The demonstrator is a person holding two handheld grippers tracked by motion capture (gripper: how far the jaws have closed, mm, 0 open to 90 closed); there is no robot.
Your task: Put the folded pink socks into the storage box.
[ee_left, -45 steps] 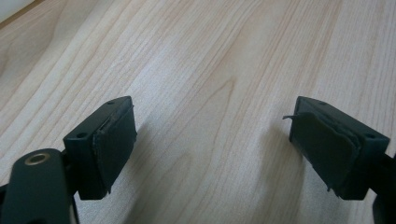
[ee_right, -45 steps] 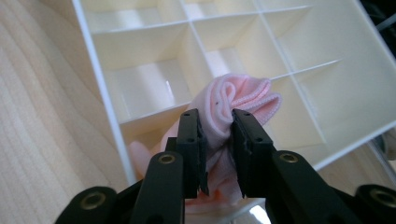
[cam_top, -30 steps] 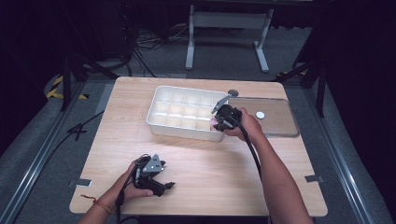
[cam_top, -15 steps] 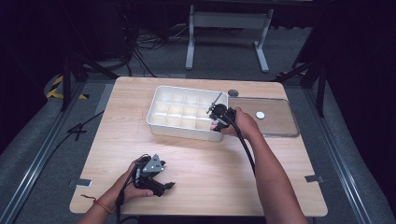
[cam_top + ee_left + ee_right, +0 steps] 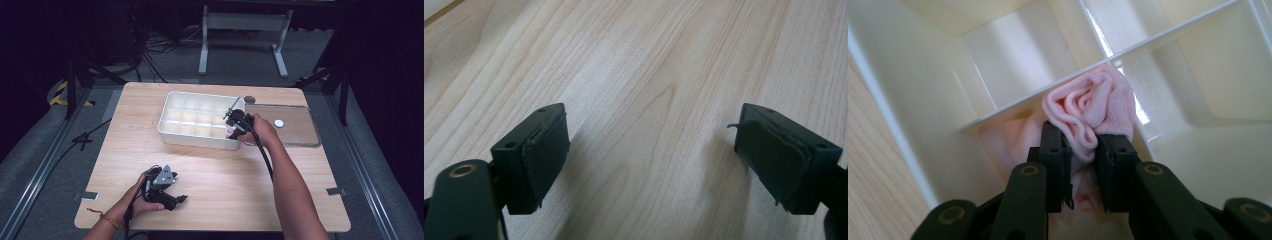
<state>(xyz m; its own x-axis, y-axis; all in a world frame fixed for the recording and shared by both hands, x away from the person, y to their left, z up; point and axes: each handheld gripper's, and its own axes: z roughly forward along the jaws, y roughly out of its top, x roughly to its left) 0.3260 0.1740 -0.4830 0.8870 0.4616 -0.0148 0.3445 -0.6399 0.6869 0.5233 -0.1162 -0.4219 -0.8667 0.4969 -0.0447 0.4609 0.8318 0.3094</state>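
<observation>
A white divided tray (image 5: 172, 107) stands on the wooden table, its compartments (image 5: 1013, 55) seen close up in the right gripper view. My right gripper (image 5: 233, 128) is at the tray's near right corner, pointing down into a compartment. In the right gripper view the right gripper (image 5: 1082, 150) is shut on a rolled pink cloth (image 5: 1093, 107), which sits inside a corner cell against a divider. My left gripper (image 5: 172, 199) rests near the table's front edge at the left. The left gripper (image 5: 651, 150) stands open over bare wood, with nothing between its pads (image 5: 546, 150).
A clear flat lid or sheet (image 5: 295, 127) lies right of the tray with a small white round piece (image 5: 279, 122) on it. A small dark disc (image 5: 249, 99) sits beyond the tray's far right corner. Bare tabletop (image 5: 225, 175) spreads between the two hands.
The right gripper has shifted slightly left and down into the tray's corner cell with the pink cloth. The left hand has stayed where it was.
</observation>
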